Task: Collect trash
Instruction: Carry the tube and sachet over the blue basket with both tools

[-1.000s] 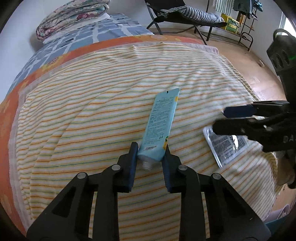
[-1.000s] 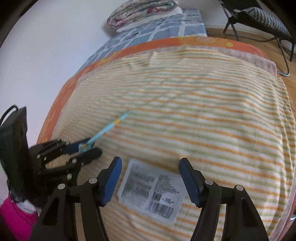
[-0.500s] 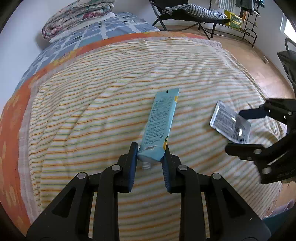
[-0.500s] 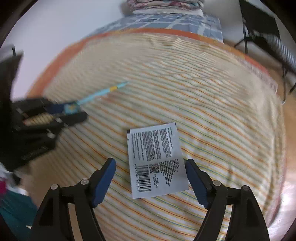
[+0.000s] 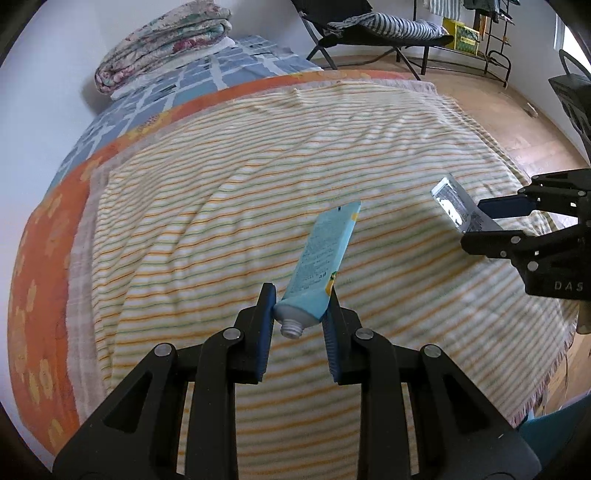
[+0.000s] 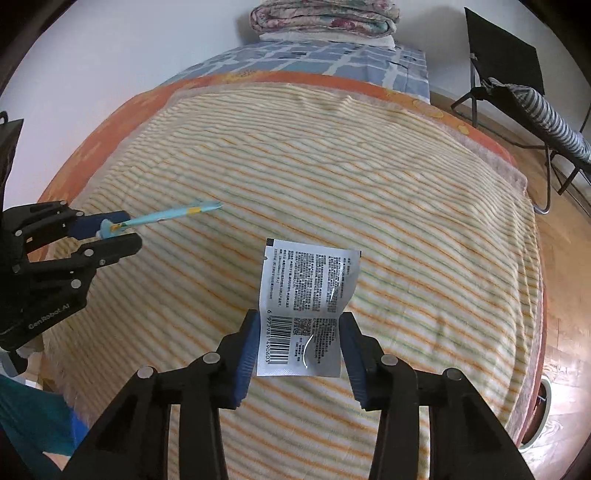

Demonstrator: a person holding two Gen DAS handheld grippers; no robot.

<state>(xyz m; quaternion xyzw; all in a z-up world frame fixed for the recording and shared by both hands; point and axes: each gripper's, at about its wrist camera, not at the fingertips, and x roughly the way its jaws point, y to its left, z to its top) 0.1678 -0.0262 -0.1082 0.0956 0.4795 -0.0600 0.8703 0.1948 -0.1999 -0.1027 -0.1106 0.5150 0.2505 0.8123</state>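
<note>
My left gripper (image 5: 301, 295) is shut on the neck end of a light blue tube (image 5: 325, 251), which sticks out forward above the striped blanket (image 5: 221, 221). The right wrist view shows that tube (image 6: 170, 216) edge-on in the left gripper (image 6: 127, 229) at far left. A silver printed sachet (image 6: 310, 284) with a barcode sits between the blue pads of my right gripper (image 6: 300, 319). Its jaws are closing, both pads press on the sachet's side edges, and the sachet bows. From the left wrist, the sachet (image 5: 452, 205) stands up off the blanket in the right gripper (image 5: 476, 223).
A folded floral quilt (image 5: 166, 40) lies at the head of the bed. A black folding chair (image 5: 369, 26) with a striped cushion stands on the wooden floor (image 5: 517, 122) beyond the bed. Something teal (image 6: 29, 424) sits low beside the bed's near edge.
The sachet lay flat on the blanket between wide right jaws; now the jaws have closed onto it and it is raised and bent. The left gripper still holds the tube.
</note>
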